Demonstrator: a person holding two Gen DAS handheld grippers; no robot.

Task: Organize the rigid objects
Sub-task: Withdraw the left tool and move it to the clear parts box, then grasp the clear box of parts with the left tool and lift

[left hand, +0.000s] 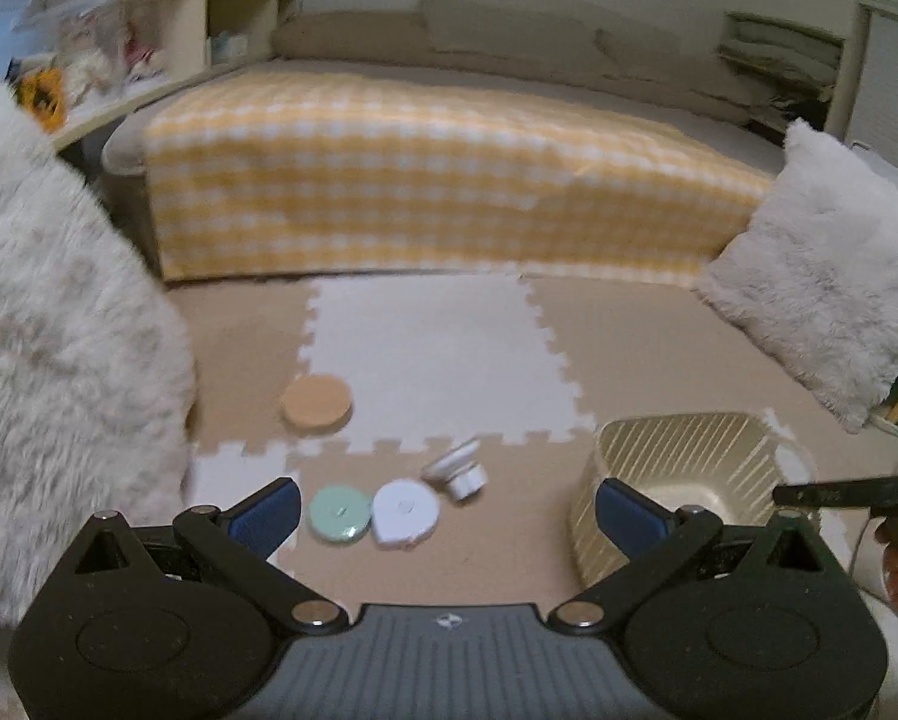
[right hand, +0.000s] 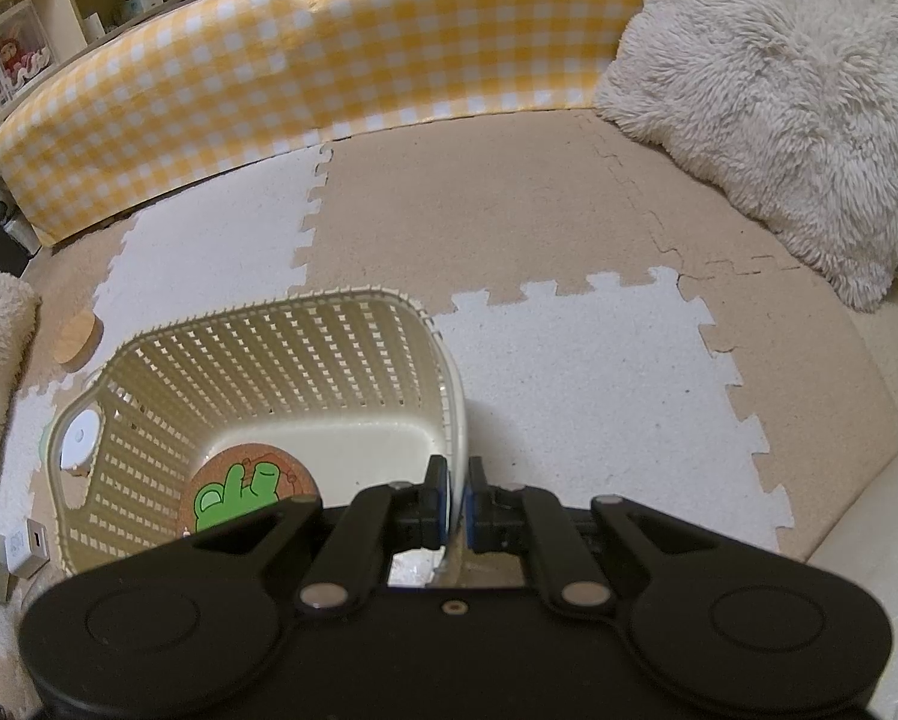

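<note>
With the right tongs (right hand: 458, 501) clamped on the rim of the basket (right hand: 443, 348) to steady it, the left tongs (left hand: 446, 510) hang spread and empty over the green disc (left hand: 340, 513) and white disc (left hand: 406, 513) on the floor mat (left hand: 443, 354), so the next move likely means lowering onto one and closing.

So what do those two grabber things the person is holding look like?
Both look alike. The left gripper has a black body with two round bumps, black link arms with silver pivot pins, and blue pads on its fingers. A grey ribbed panel with a small logo sits in the middle. The right gripper is black too, with the same silver pins and blue pads, and a small screw in the middle.
</note>
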